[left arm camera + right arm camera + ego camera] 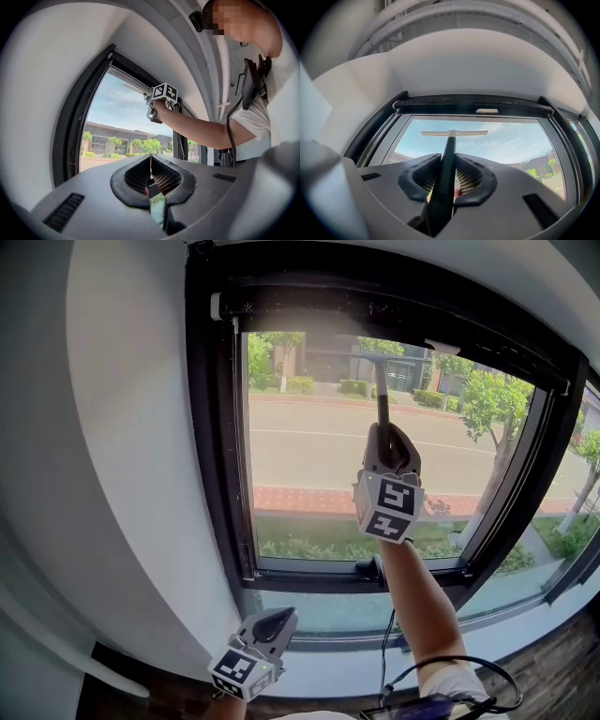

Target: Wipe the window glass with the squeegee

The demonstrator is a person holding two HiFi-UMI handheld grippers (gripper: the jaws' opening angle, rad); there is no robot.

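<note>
The squeegee (449, 146) has a dark handle and a pale crossbar blade (454, 133) lying high against the window glass (309, 446). My right gripper (446, 174) is shut on the handle, which runs up between its jaws. In the head view that gripper (388, 454) is raised in front of the pane with the squeegee (382, 395) pointing up near the top of the frame. My left gripper (267, 634) hangs low by the sill, away from the glass. Its jaws are shut together with nothing between them (150, 174).
A black window frame (217, 437) surrounds the pane, with a white wall (131, 446) to the left and a lower fixed pane (337, 610) under a black rail. A handle (373, 568) sits on that rail. A cable (386, 652) hangs from my right arm.
</note>
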